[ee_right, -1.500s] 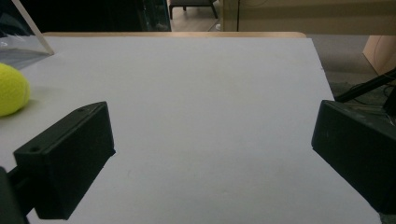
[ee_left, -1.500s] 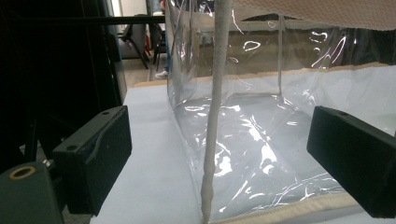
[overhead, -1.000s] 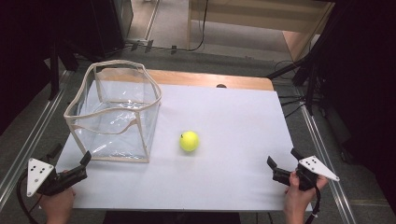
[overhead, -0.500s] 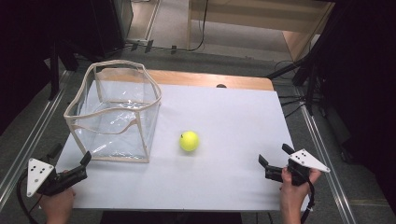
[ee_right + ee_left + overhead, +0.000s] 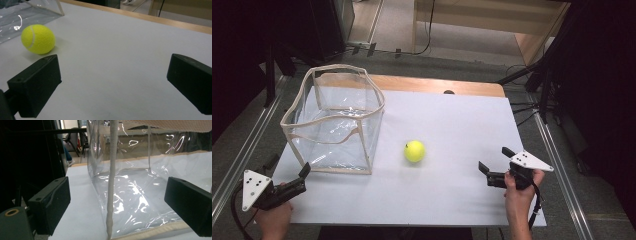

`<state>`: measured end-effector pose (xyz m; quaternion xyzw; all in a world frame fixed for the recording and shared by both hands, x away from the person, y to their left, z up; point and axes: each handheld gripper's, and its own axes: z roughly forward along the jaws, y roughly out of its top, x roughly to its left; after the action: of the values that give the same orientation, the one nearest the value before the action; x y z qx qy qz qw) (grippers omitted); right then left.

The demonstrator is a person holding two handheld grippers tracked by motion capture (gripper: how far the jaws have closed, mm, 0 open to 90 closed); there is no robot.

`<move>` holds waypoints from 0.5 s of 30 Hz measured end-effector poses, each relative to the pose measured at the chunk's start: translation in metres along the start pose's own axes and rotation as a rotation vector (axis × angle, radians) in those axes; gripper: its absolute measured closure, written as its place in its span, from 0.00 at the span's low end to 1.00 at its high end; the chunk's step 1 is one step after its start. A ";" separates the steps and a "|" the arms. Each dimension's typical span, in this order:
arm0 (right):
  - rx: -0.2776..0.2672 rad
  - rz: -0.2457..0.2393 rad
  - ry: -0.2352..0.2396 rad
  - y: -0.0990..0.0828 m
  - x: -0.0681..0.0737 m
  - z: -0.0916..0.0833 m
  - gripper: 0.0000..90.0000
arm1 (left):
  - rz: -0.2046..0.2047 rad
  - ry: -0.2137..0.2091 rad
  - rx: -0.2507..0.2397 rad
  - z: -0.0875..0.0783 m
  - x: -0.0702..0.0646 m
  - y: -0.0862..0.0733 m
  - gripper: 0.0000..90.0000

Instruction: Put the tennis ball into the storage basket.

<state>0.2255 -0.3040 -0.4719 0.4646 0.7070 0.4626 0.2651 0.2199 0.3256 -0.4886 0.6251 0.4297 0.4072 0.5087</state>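
High view: the tennis ball (image 5: pixel 414 151) lies bare on the white table (image 5: pixel 452 195), just beside the clear bag (image 5: pixel 334 120). The right gripper (image 5: pixel 493 167), jaws apart, faces it (probably lining up a grab). The left gripper (image 5: pixel 287 171), also spread, waits near the bag's corner, likely to steady it.

White table (image 5: pixel 452 200) (ball (image 5: pixel 414 151), clear bin (image 5: pixel 334 125))
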 end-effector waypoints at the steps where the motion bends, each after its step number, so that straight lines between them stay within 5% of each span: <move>1: 0.005 -0.007 0.004 0.002 0.001 0.002 0.00 | 0.000 0.001 -0.001 0.000 0.000 0.000 0.08; 15: 0.053 -0.073 0.067 0.031 0.018 0.027 0.00 | 0.002 0.001 0.004 0.000 0.000 0.000 0.08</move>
<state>0.2520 -0.2727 -0.4547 0.4297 0.7438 0.4492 0.2456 0.2203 0.3255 -0.4886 0.6263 0.4299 0.4074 0.5069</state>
